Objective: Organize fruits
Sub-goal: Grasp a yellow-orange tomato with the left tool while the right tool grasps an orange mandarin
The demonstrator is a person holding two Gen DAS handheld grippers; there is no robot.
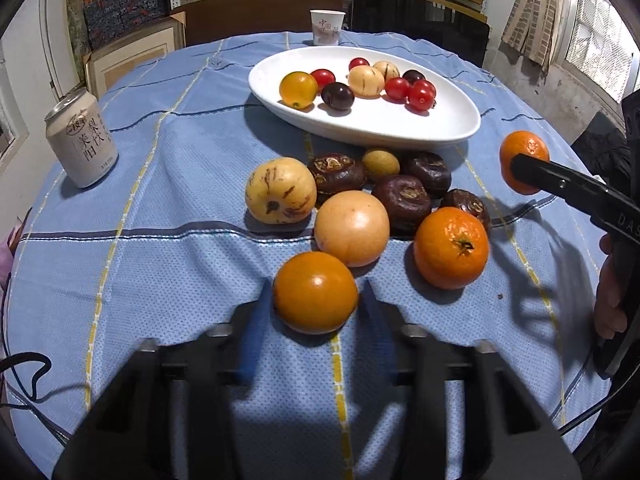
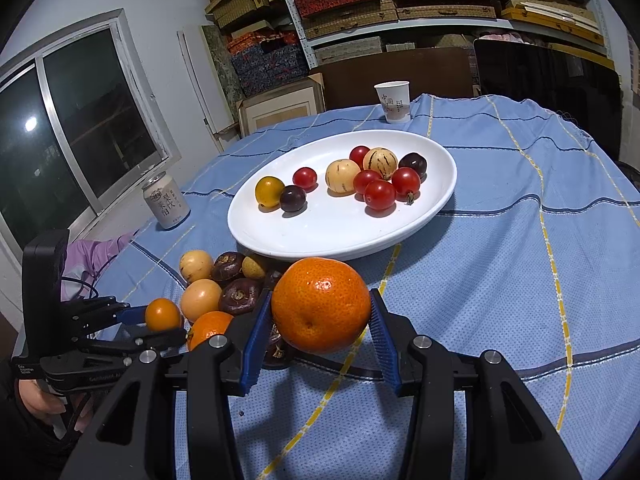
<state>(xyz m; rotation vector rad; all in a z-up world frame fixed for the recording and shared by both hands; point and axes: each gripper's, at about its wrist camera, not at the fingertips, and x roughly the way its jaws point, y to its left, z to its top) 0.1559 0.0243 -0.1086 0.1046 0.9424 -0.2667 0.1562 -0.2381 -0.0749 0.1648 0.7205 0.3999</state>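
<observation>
Your right tongs (image 2: pixel 320 316) are clamped on a mandarin (image 2: pixel 320 304), both blue pads pressed against its sides, and it's held up off the worktop (image 2: pixel 520 280), just in front of the white oval plate (image 2: pixel 344 240). From the left wrist view the same mandarin (image 1: pixel 524 160) sits off to the right of the fruit pile, with the right tongs' black finger across it.

Your left tongs (image 1: pixel 316 300) have their blue pads on either side of a smooth orange tomato (image 1: pixel 315 292) down on the blue checked cloth. The pads are blurry there, so I can't tell whether they're actually touching it or just bracketing it. In the right wrist view that tomato (image 2: pixel 162 314) sits between the left tongs' fingers too, but it's too small to settle the matter.

The loose pile is right beyond the tomato: a pale round fruit (image 1: pixel 352 228), a streaked pepino melon (image 1: pixel 280 190), another mandarin (image 1: pixel 451 247), and some dark water chestnuts (image 1: pixel 402 198) with a small longan (image 1: pixel 381 164) tucked among them.

The plate already holds cherry tomatoes (image 2: pixel 380 194), two small streaked melons, a couple of dark plums and a yellow tomato.

Drink can (image 1: pixel 82 142) on the left edge, paper cup (image 1: pixel 327 27) at the far side.
</observation>
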